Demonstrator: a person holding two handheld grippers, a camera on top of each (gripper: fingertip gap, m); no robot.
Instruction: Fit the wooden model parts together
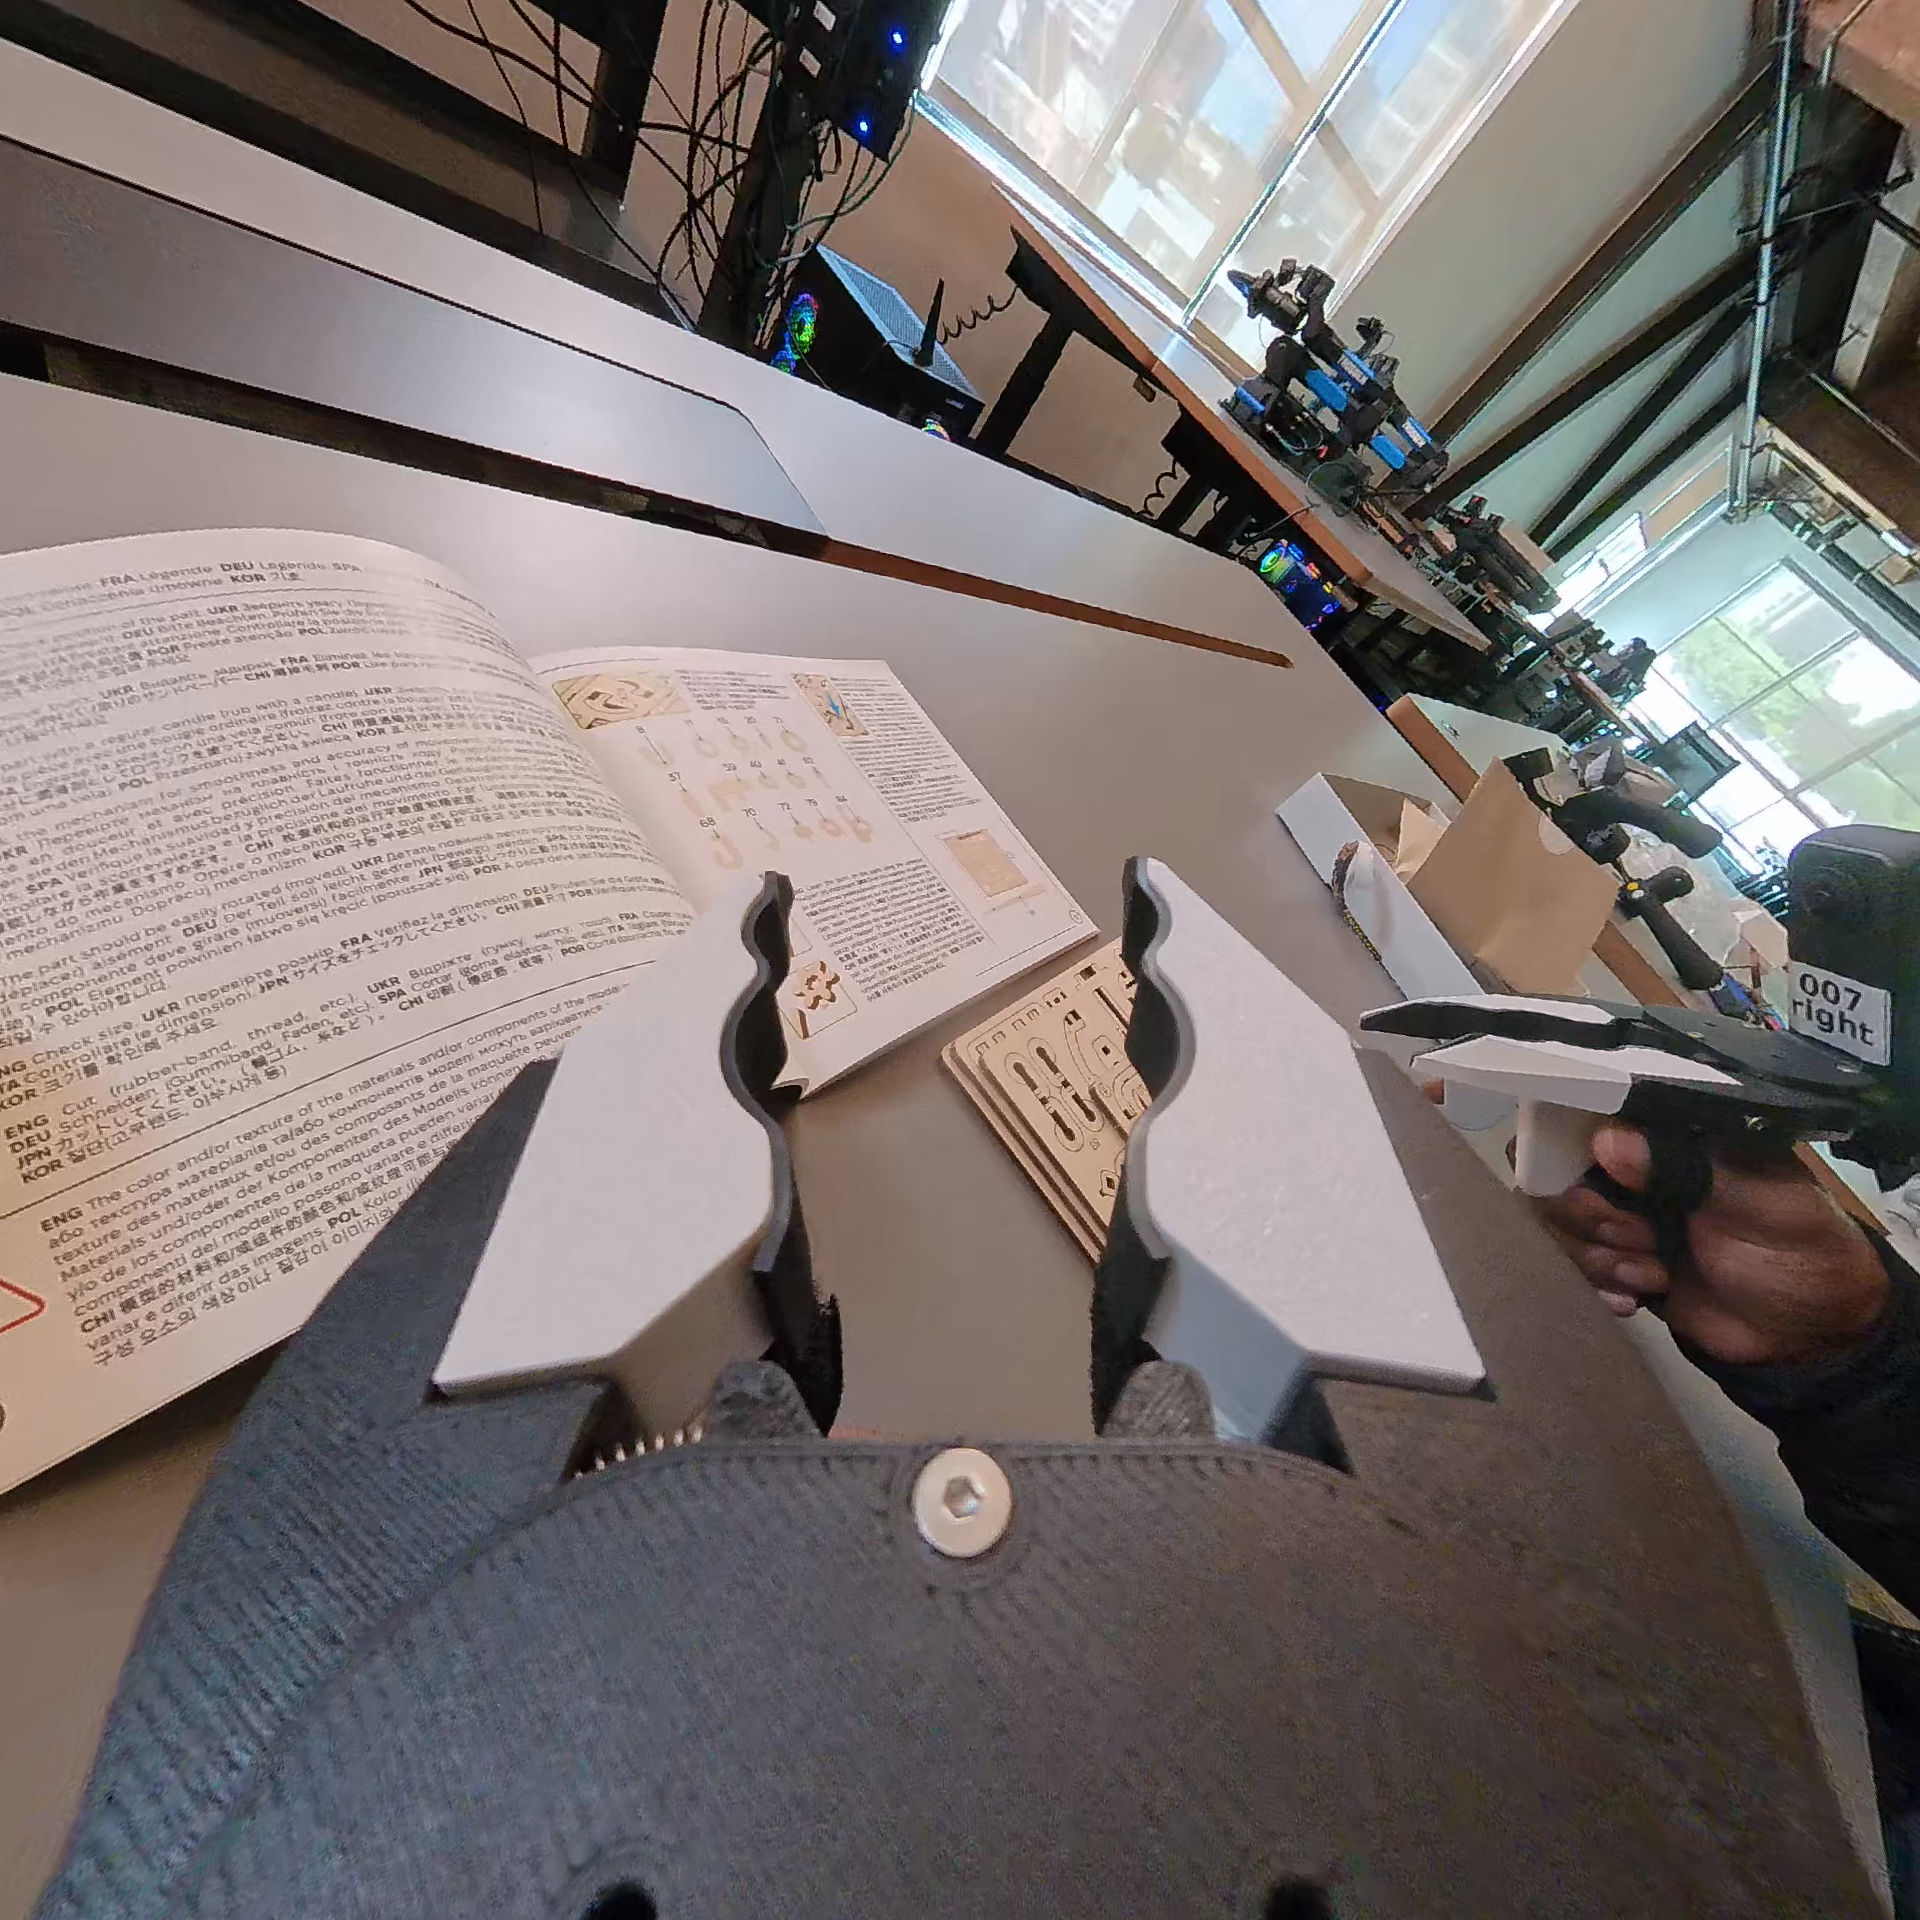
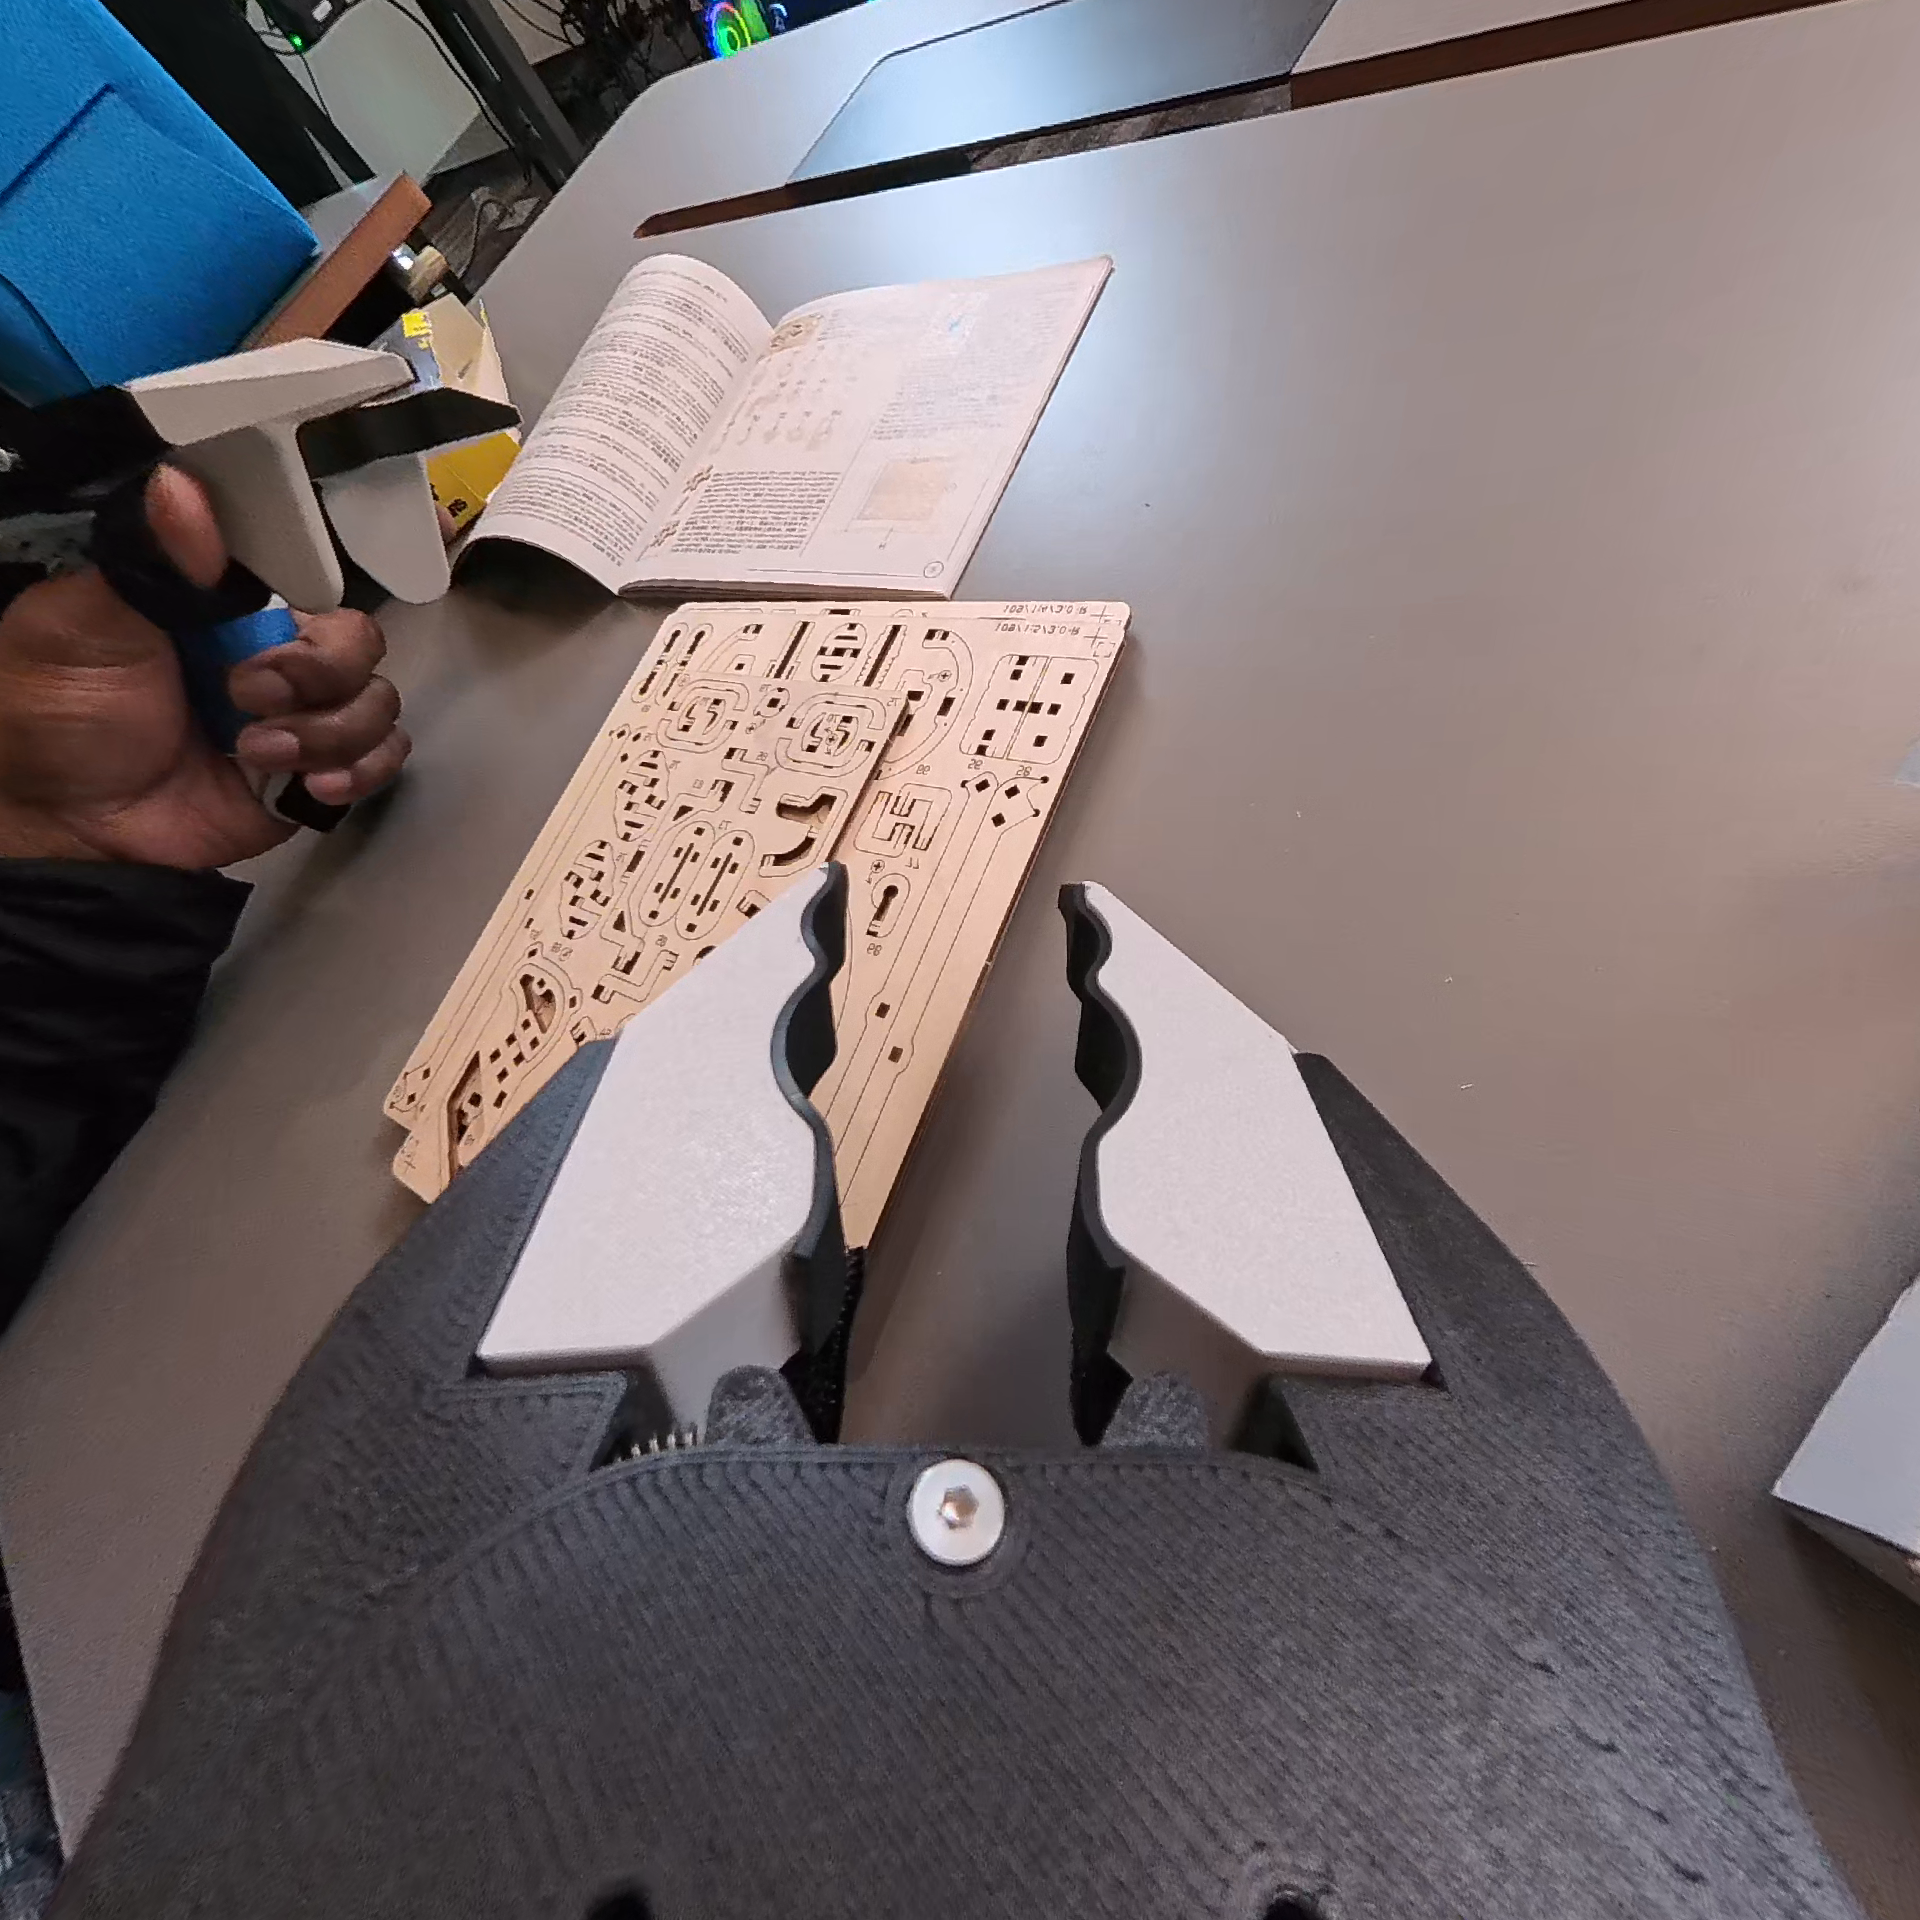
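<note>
Both grippers, left and right, gape empty; we count two stacked wooden sheets, one open booklet.

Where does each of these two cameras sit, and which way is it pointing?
Left wrist view: on the left gripper, open, looking over the open booklet to windows; the other gripper and hand show at right.
Right wrist view: on the right gripper, open, looking down at the wooden sheets; the left gripper and hand show at left.
Shared: grey table, booklet, wooden sheets.
</note>
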